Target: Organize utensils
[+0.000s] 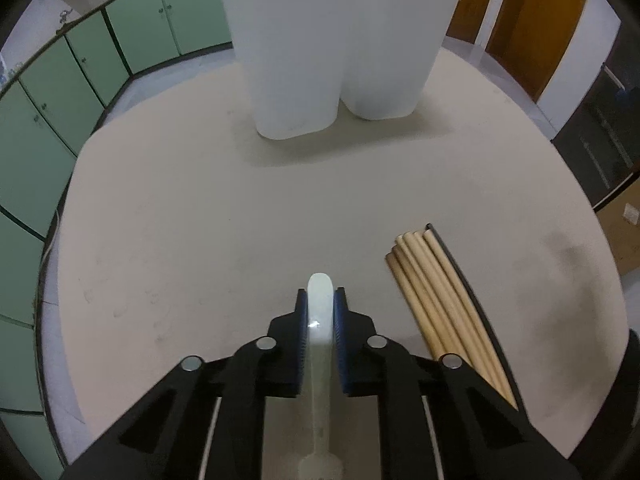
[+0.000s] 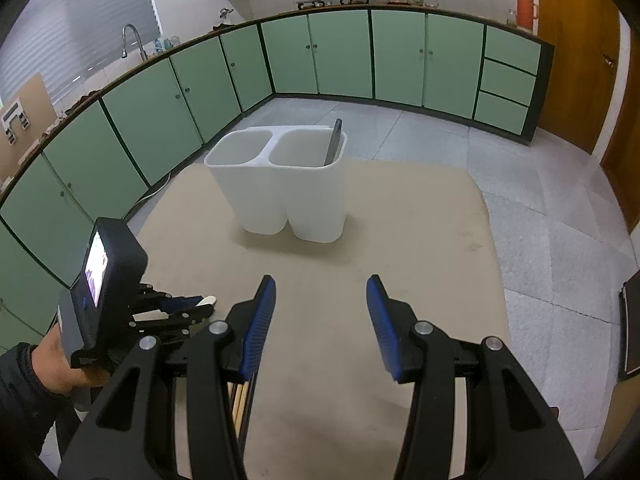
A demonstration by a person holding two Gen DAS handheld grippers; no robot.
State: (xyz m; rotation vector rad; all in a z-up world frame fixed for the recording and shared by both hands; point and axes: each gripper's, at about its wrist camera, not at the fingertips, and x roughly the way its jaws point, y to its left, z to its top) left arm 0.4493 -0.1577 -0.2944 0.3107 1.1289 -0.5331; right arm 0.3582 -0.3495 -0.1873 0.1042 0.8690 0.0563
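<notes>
My left gripper [image 1: 320,294] is shut on the handle of a white plastic utensil [image 1: 319,320]; the rounded end of the handle sticks out past the blue pads and its head is hidden under the gripper. From the right wrist view the same left gripper [image 2: 200,304] sits low at the left over the table, the white tip [image 2: 209,301] showing. A white two-compartment holder [image 1: 336,52] [image 2: 280,192] stands at the far side; a dark utensil [image 2: 334,142] leans in its right compartment. Wooden chopsticks [image 1: 432,300] [image 2: 239,400] lie to the right of the left gripper. My right gripper [image 2: 322,292] is open and holds nothing.
The beige table [image 1: 180,220] ends a little behind the holder. A thin black stick [image 1: 460,276] lies along the chopsticks' right side. Green cabinets [image 2: 340,60] line the room, and a person's hand [image 2: 52,364] holds the left gripper.
</notes>
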